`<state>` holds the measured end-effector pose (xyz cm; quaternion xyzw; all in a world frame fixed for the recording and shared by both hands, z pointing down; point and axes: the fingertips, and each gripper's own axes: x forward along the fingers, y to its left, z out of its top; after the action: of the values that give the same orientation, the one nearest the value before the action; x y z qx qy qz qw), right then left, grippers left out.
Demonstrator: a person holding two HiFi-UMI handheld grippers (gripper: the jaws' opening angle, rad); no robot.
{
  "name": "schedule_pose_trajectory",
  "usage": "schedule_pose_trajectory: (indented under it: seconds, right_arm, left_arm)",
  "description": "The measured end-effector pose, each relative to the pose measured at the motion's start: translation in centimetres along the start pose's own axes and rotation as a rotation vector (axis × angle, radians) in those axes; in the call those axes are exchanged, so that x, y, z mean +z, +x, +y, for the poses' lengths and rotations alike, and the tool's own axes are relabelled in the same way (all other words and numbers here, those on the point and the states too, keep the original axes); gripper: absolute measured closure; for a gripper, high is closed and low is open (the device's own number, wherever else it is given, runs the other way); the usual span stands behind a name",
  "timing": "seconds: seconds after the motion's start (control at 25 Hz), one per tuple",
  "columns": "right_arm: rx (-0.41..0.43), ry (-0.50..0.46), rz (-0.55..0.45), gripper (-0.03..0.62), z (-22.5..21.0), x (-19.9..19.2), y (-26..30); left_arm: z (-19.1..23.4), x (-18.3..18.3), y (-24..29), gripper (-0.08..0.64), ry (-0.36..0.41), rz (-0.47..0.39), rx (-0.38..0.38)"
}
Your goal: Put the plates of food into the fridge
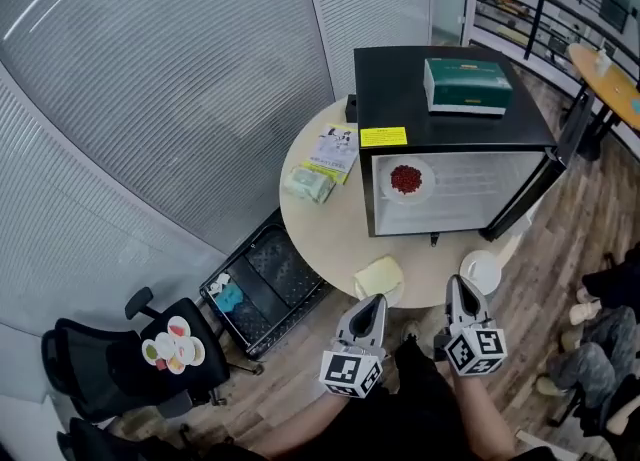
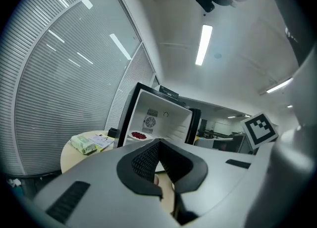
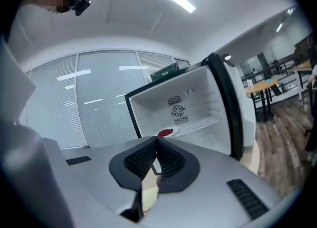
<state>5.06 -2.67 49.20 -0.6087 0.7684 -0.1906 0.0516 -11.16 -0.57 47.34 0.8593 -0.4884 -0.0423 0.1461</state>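
Round tabletop [image 1: 320, 234] at frame centre, slatted blinds upper left, wood floor at right. On it, open black fridge [image 1: 400, 79], plate of red food [image 1: 406, 180] on its shelf. Left tool [image 1: 368, 321] and right tool [image 1: 462, 307] low in frame, jaws together, empty. Head view alone: black chair [image 1: 110, 369], lower left. Gripper views alone: fan [image 3: 177, 111] on the fridge's back wall.

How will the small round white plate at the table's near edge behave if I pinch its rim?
The small round white plate looks stiff and glossy, so probably slippery in a pinch. It sits near the beige round table's edge; a push might slide it off.
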Motion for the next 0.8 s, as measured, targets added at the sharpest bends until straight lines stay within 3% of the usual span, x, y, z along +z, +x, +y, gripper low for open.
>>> schedule_pose_trajectory:
  seconds: [0.12,0.36,0.8]
  right_arm:
    - [-0.030,-0.075,-0.029,0.583,1.2,0.3,-3.0]
    - [-0.081,-0.079,-0.041,0.584,1.3,0.0,-7.5]
    - [-0.074,-0.088,-0.058,0.583,-0.8,0.1,-10.8]
  left_arm:
    - [-1.1,0.4,-1.3,0.557,-0.005,-0.007,-0.037]
    - [-4.0,1.7,-3.3,0.557,0.005,-0.026,-0.082]
    - [-8.7,0.3,-1.7,0.557,0.017,-0.051,-0.121]
